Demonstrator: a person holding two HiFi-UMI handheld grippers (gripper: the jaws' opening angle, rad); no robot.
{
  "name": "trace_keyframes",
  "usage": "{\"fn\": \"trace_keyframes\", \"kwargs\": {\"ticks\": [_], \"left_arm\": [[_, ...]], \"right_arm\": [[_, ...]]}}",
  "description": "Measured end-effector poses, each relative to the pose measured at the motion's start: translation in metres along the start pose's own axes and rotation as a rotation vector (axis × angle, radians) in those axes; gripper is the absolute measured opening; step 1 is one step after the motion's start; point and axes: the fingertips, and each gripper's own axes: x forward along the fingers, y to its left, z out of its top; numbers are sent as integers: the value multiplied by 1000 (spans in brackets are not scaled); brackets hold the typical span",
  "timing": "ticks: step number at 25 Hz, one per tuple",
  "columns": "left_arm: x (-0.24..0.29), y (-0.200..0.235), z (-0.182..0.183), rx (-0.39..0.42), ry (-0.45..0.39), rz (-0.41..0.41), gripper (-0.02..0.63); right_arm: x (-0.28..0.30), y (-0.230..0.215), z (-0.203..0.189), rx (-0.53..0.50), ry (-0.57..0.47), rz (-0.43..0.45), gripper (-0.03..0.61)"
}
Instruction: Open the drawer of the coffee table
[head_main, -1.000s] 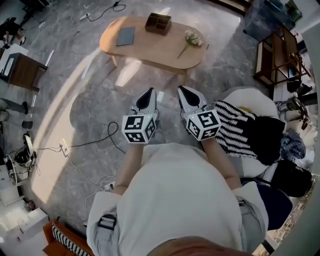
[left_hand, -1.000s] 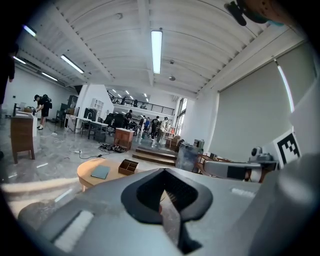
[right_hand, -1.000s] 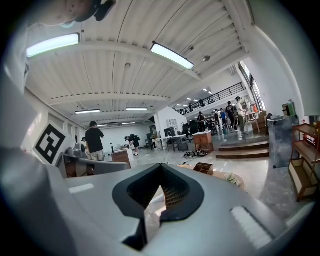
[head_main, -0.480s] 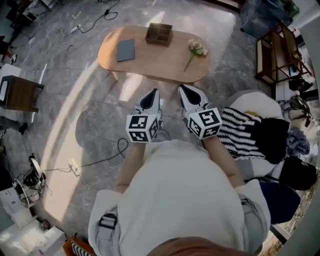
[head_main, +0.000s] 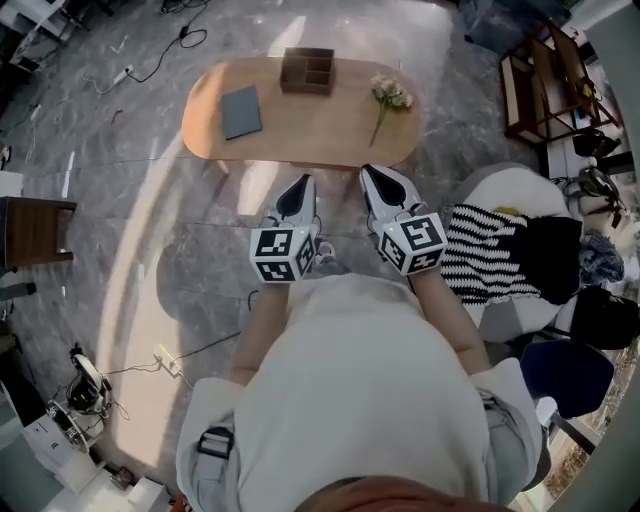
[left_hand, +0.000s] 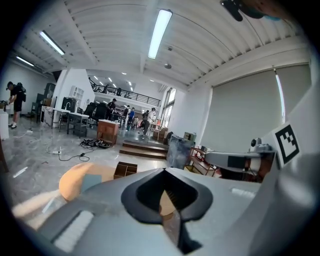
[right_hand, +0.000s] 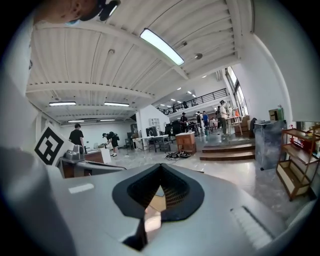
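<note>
Head view: we see the coffee table (head_main: 300, 130) standing just ahead of the left gripper (head_main: 302, 183) and right gripper (head_main: 369, 175); its drawer does not show from above. Left gripper view: jaws closed together, gripping nothing. Right gripper view: jaws likewise closed, empty.

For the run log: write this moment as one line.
left hand-held gripper: shut, empty | right hand-held gripper: shut, empty | coffee table: ahead, untouched | drawer: not visible
</note>
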Motion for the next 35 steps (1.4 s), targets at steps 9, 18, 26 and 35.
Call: {"fn": "trace_keyframes", "kwargs": {"ticks": [9, 18, 26, 35], "left_arm": [[34, 55, -22, -13, 86, -25, 0], [83, 103, -86, -113, 189, 18, 0], [122, 142, -133, -138, 252, 87, 0], [162, 173, -223, -136, 368, 107, 0]], "right_arm": [[33, -36, -23, 50, 44, -143, 0], [39, -92, -82, 113, 176, -251, 0], [62, -136, -151, 139, 276, -263, 0], [81, -186, -253, 161, 398, -292, 2]]}}
